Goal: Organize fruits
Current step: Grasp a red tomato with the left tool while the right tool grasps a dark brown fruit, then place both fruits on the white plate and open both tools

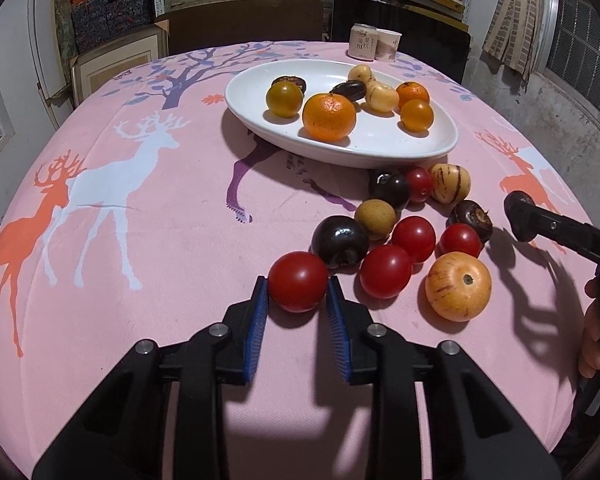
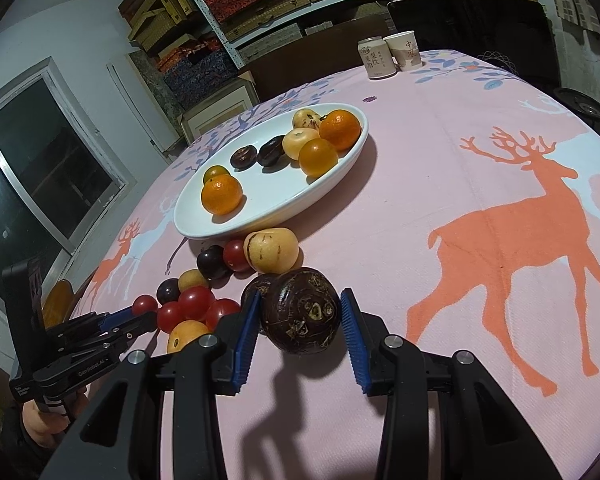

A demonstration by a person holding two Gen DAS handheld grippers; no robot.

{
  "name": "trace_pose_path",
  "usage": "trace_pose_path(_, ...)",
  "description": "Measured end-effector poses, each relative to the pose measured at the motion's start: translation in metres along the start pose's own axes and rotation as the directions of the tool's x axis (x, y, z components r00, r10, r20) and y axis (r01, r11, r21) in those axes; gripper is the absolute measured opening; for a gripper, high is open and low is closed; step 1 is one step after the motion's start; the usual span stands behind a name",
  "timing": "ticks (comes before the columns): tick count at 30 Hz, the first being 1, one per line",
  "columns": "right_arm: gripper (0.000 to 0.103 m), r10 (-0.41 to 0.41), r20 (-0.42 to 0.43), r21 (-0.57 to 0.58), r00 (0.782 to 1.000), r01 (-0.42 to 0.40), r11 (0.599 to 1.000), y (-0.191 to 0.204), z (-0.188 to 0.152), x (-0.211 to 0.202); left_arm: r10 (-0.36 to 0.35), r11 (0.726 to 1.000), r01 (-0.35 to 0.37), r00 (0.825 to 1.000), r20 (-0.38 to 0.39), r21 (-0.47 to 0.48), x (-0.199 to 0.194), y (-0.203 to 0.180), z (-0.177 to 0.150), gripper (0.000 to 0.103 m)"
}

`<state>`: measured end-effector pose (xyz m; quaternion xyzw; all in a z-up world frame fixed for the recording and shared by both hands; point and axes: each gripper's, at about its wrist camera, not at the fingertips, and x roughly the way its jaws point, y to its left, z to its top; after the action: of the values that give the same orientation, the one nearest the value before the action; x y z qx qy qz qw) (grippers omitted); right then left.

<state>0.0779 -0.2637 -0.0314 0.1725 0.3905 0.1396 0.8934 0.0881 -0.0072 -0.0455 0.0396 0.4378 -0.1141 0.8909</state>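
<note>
A white oval plate (image 1: 440, 148) (image 2: 268, 216) holds oranges, pale striped fruits and dark fruits. In front of it lie loose red tomatoes, dark plums, a longan and striped yellow fruits. My left gripper (image 1: 297, 286) has its blue pads on both sides of a red tomato (image 1: 298, 286) on the cloth. My right gripper (image 2: 300, 312) is closed on a dark brown water chestnut (image 2: 300, 316), held just above the table. It also shows at the right of the left wrist view (image 1: 518, 204).
A drink can (image 1: 362, 42) (image 2: 374, 58) and a paper cup (image 1: 388, 45) (image 2: 406, 50) stand at the far edge of the pink deer-print tablecloth (image 1: 140, 240). Shelves with boxes stand behind the table.
</note>
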Motion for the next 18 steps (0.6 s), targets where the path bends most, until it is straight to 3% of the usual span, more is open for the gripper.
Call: trace_pose_path(18,0.040,0.083,0.064,-0.061,0.994,-0.079,0.995,0.011,-0.003,-0.016,-0.031,1.000,0.031,0.995,0.095,0.005,-0.037,-0.005,0.000,0.029)
